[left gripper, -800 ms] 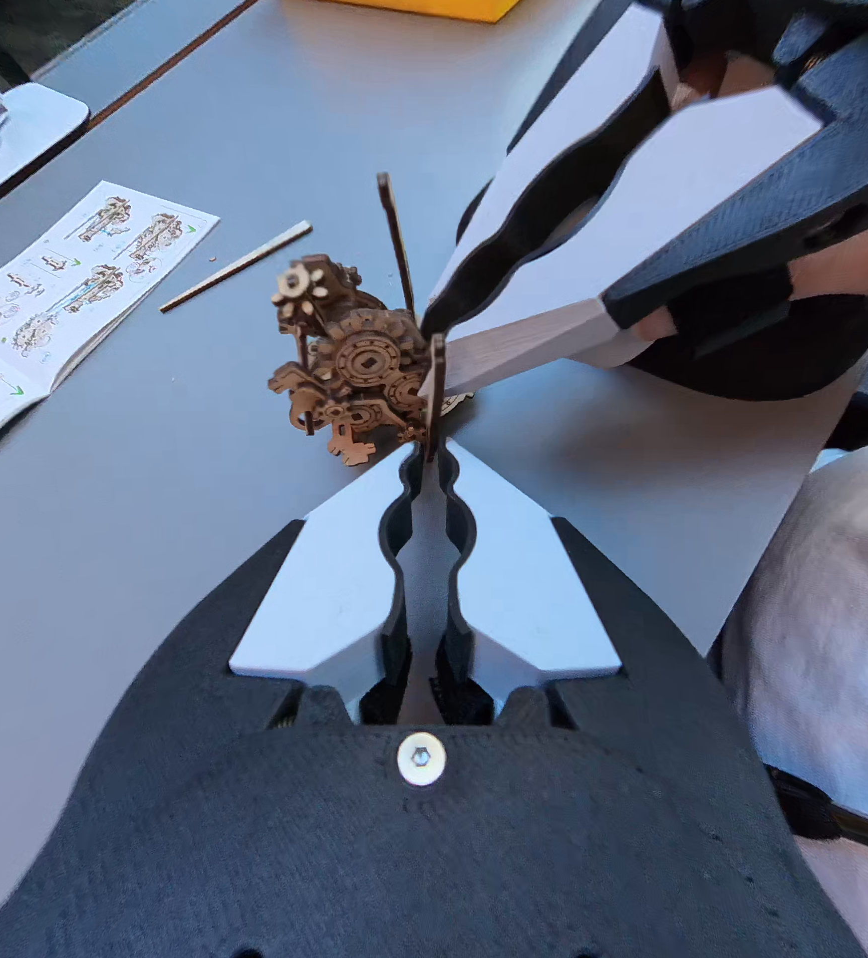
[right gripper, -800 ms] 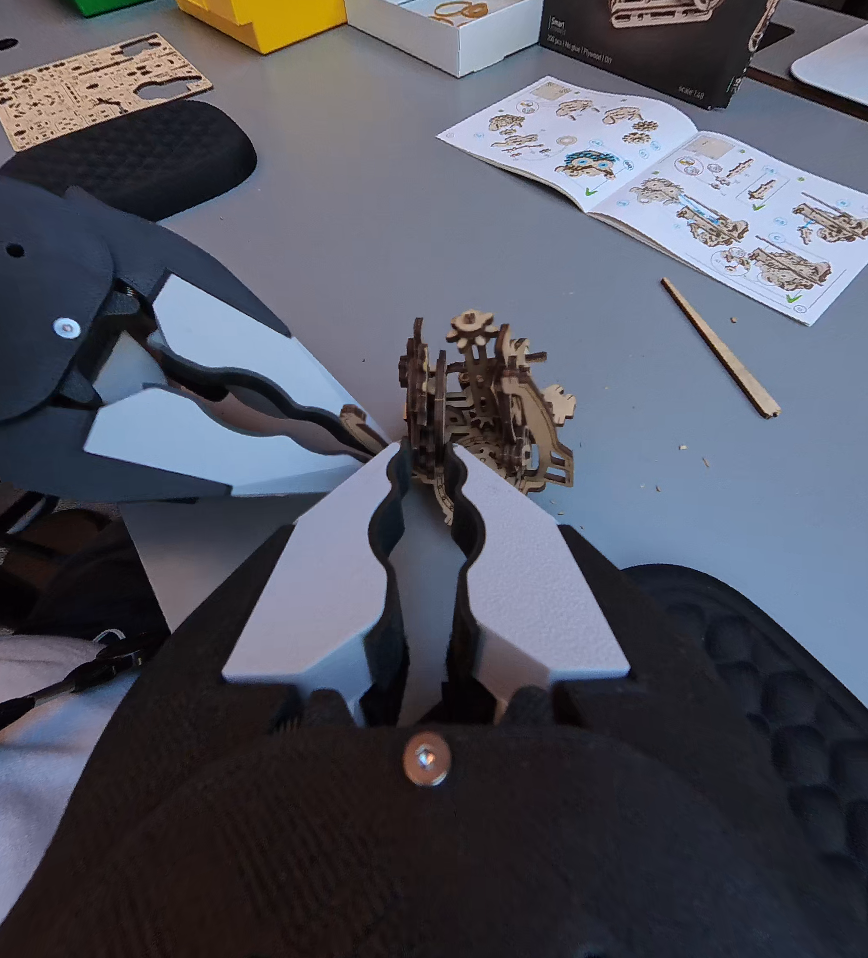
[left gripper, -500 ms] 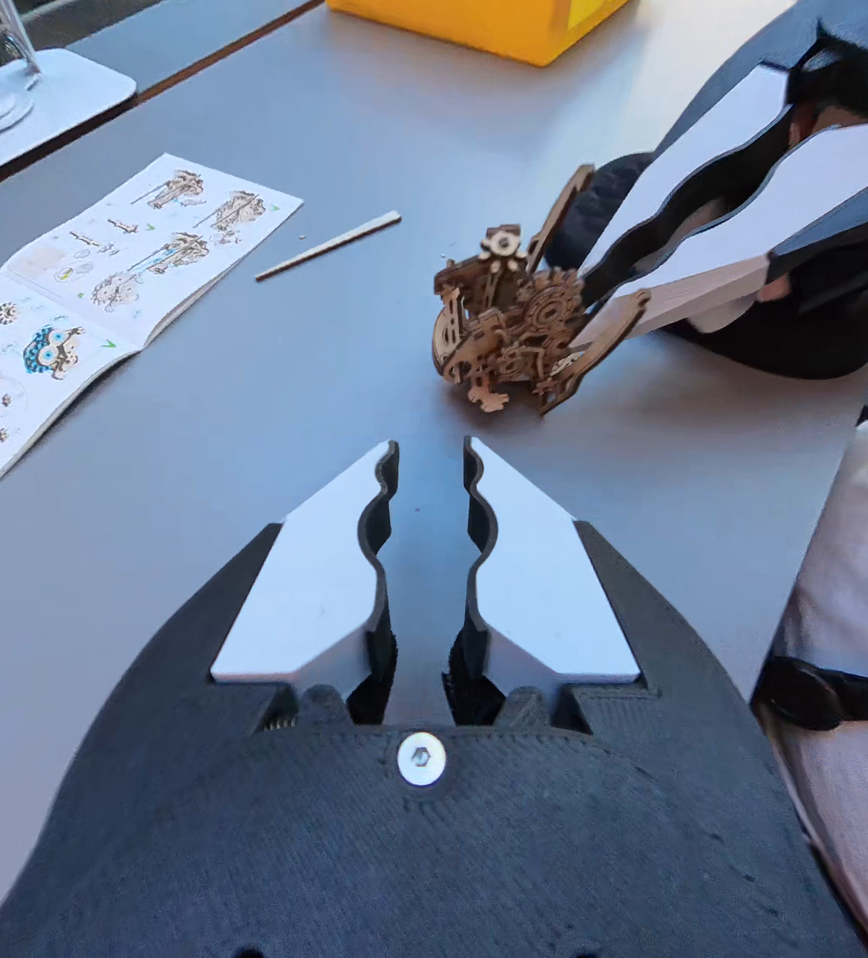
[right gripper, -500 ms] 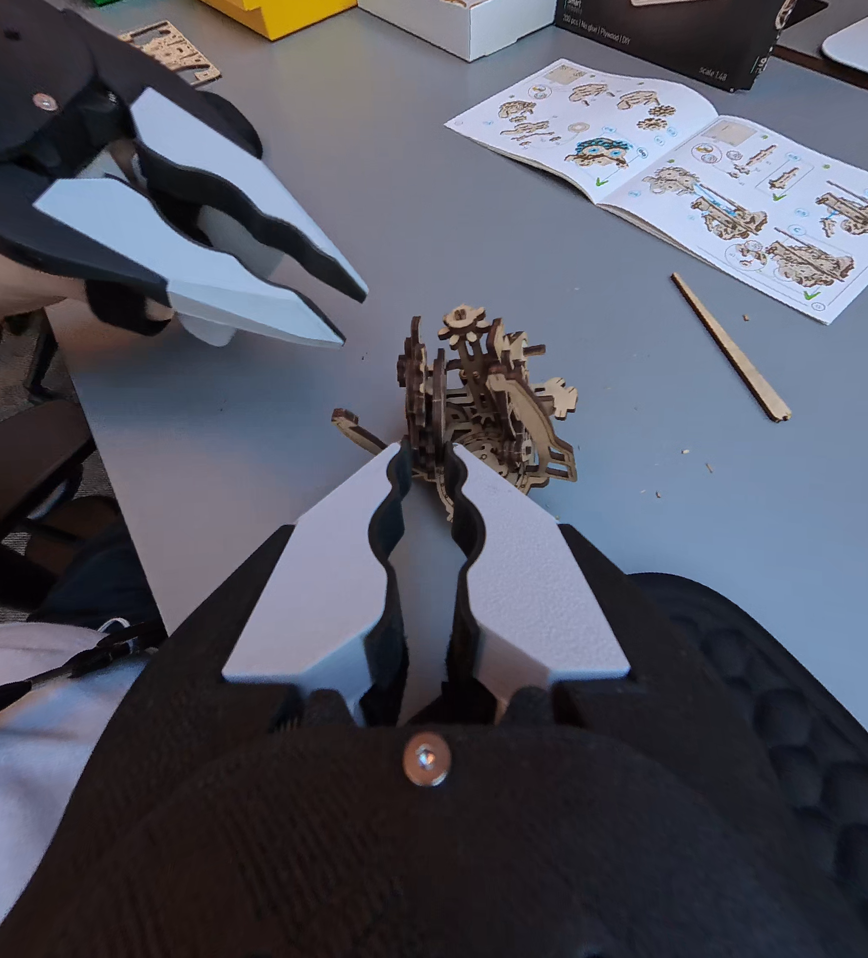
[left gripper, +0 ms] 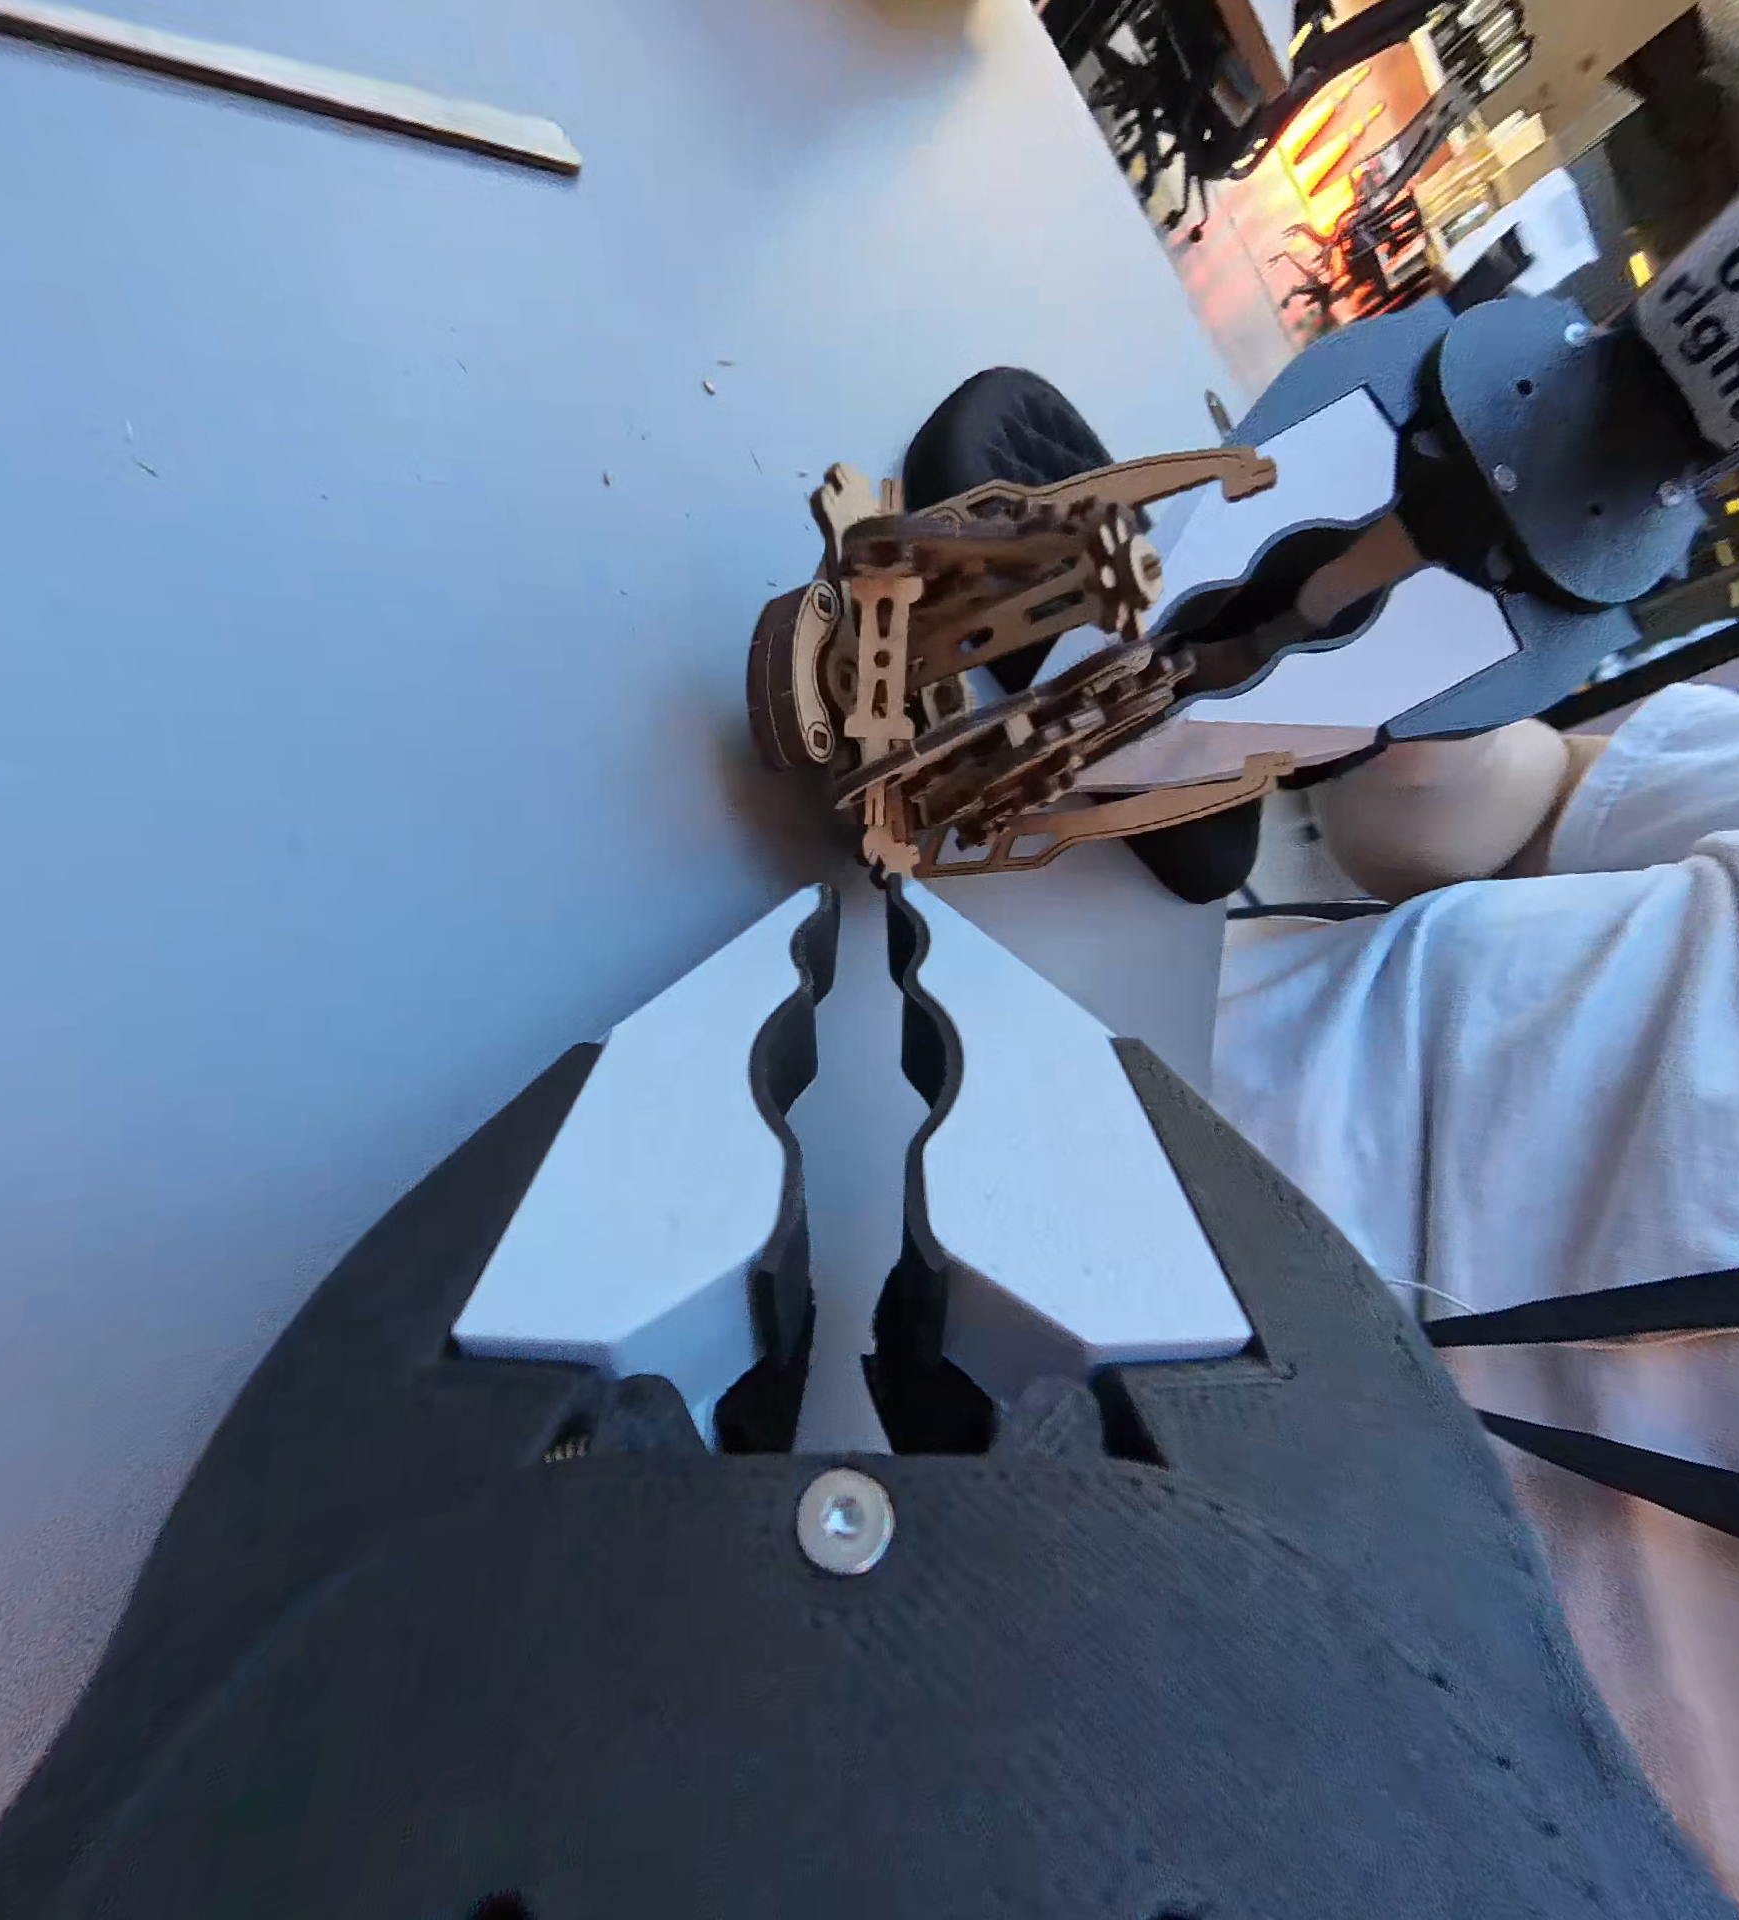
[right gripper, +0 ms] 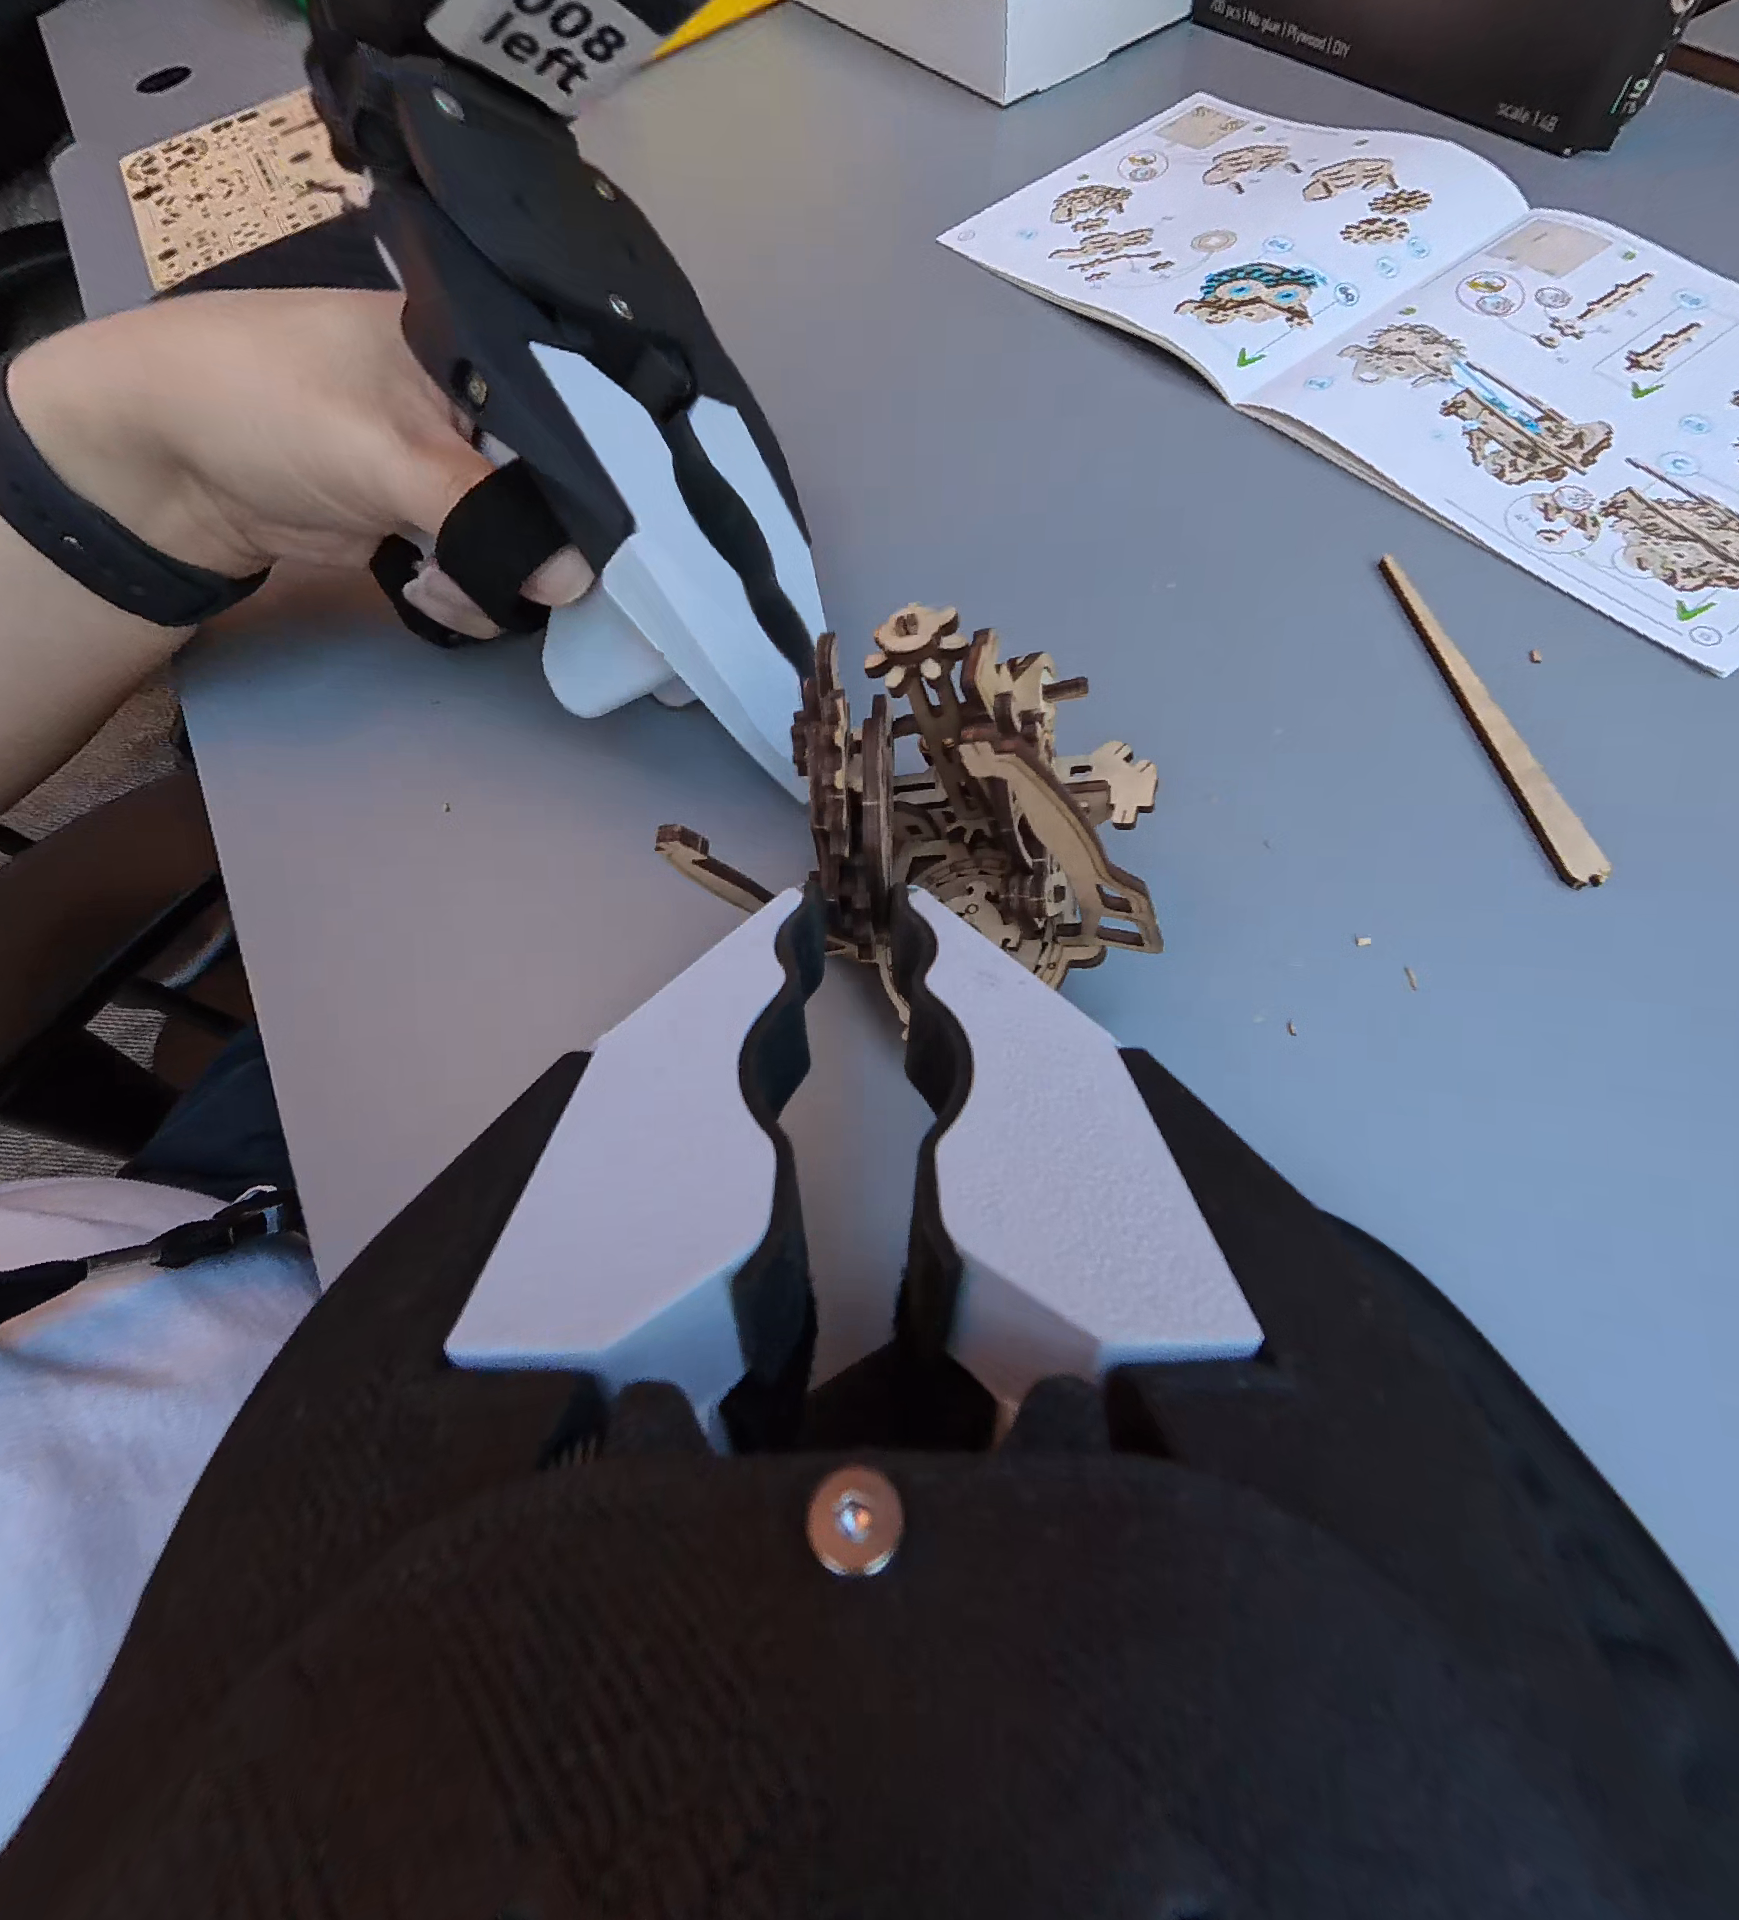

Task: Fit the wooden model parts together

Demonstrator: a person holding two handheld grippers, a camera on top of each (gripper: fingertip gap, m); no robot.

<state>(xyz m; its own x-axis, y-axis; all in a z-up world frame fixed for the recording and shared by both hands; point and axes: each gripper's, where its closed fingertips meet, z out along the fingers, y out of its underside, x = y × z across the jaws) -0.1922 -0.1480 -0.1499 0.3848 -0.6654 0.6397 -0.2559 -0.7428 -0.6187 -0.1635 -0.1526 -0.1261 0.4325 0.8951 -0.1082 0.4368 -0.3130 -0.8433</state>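
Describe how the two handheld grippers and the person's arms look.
Both the left gripper and the right gripper have matte black, textured printed bodies, pale grey wedge fingers with wavy black pads, and a silver screw at the centre. Each carries a lettered tag. The left hand wears a black wrist strap and black finger loops; the sleeves are white.

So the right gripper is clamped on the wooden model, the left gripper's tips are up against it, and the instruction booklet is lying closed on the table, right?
Not quite: the instruction booklet lies open, two illustrated pages showing, as the right wrist view shows. The rest holds: the right gripper is clamped on the wooden model, and the left gripper has its tips against it.
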